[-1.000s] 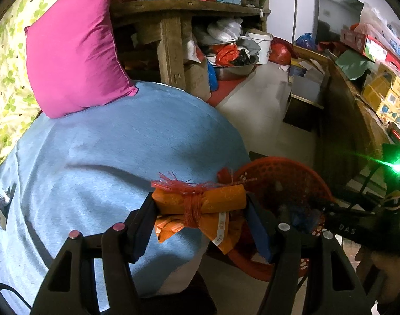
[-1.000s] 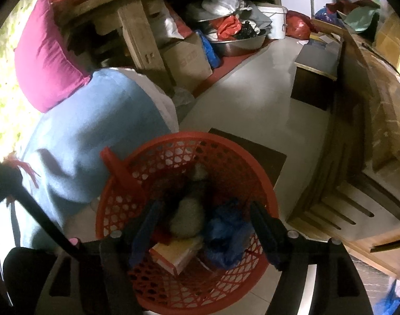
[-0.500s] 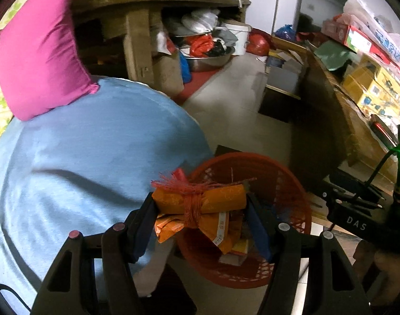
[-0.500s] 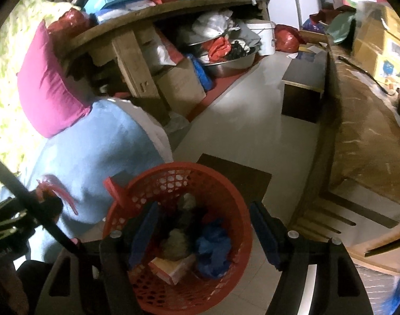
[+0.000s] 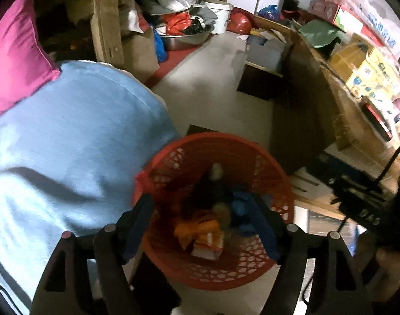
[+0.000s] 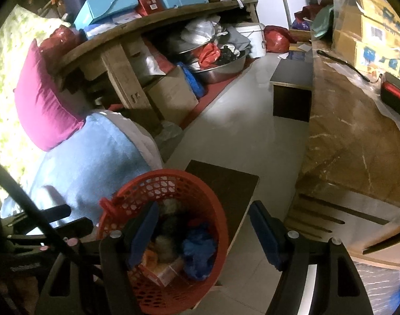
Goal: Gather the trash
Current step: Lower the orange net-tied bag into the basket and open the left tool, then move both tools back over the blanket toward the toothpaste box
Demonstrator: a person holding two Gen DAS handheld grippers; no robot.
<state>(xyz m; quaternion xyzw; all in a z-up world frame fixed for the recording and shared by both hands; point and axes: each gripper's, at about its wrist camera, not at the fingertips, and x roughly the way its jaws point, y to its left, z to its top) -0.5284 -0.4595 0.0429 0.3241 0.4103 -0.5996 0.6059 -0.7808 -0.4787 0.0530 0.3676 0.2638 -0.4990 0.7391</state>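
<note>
Orange wrapper bundle point(image 5: 197, 229) has left my left gripper point(image 5: 202, 225) since a second ago; it now lies in the red mesh basket point(image 5: 276, 173), on top of a white-and-orange carton point(image 5: 208, 246) and beside a crumpled blue bag point(image 5: 242, 210). Left jaws are opening, nothing between them, hanging over the basket mouth. Right gripper point(image 6: 204, 232) is apart and empty, its left finger over the basket's near side, its right finger off past the rim. Basket sits on the floor just beside a blue cushion point(image 5: 68, 144), pink pillow point(image 5: 13, 60) behind. To do this well I judge I should let the jaws finish spreading, then lift straight up clear of the rim without snagging the mesh. Readable writing: only "DAS" on the right gripper body in the left view; box labels are too blurred.
</note>
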